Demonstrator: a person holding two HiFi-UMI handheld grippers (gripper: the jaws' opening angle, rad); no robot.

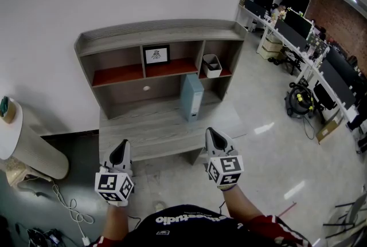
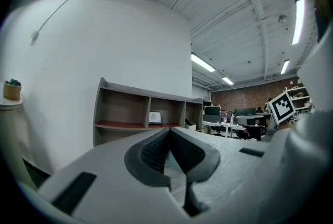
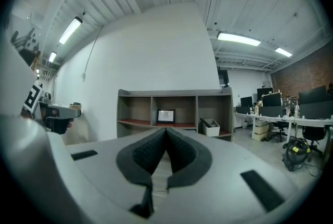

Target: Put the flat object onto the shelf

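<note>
**A:** Where is the flat object sitting?

**B:** The pale blue flat box (image 1: 192, 97) is standing upright on the desk surface (image 1: 137, 131), just in front of the shelf unit (image 1: 160, 31) and below the white bin (image 1: 211, 65).

**A:** What are the grippers doing?

**B:** The left gripper (image 1: 121, 146) and right gripper (image 1: 213, 134) are hovering well short of it, both clenched on nothing.

**A:** How is it likely handling?

**B:** I'm guessing it's light, stiff and smooth-sided. I'm thinking of pinching across its thin top edge, since it's looking easy to tip.

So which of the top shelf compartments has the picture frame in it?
The middle compartment: the frame stands in it. The left compartment shows only its red board, and the right compartment holds a white bin.
</note>
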